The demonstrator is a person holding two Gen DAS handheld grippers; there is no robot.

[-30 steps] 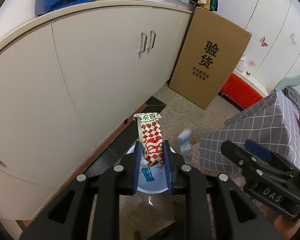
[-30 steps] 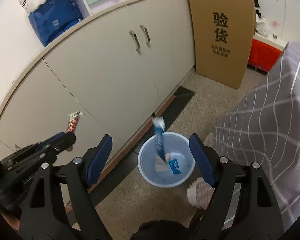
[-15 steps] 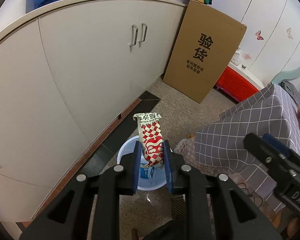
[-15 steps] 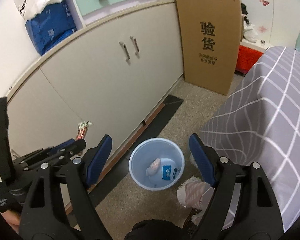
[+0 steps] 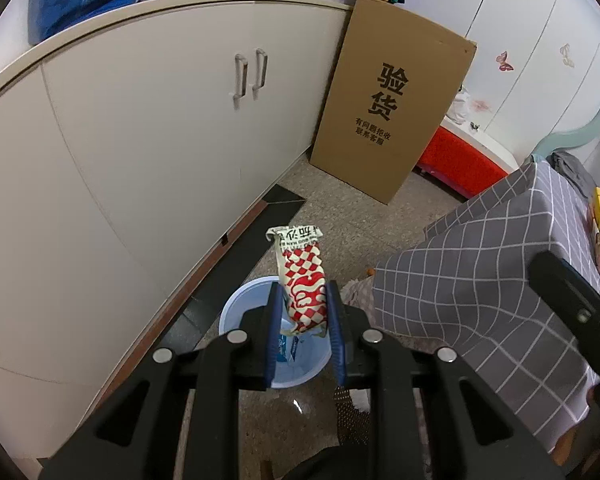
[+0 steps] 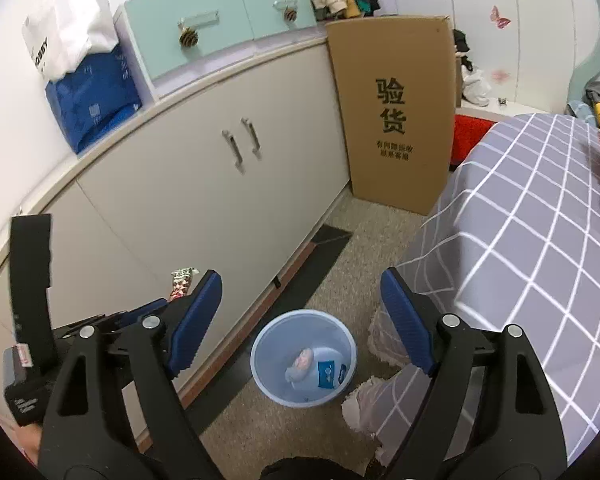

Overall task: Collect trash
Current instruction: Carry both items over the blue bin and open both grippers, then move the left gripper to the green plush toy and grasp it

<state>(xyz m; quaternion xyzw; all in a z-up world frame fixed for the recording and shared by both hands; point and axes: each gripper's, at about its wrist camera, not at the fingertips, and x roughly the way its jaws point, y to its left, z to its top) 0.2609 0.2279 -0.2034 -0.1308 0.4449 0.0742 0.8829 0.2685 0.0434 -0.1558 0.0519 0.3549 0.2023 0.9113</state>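
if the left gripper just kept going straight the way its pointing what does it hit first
Probably the blue trash bin on the floor. The left gripper points steeply down with the red-and-white snack wrapper clamped in its fingers, and the bin's opening lies right beyond them. Nothing shows in between, though depth is hard to judge.

Our left gripper (image 5: 302, 304) points steeply downward, its blue pads clamped on a red-and-white checked snack wrapper (image 5: 303, 280). Our right gripper (image 6: 301, 312) tilts downward, jaws spread wide with nothing gripped.
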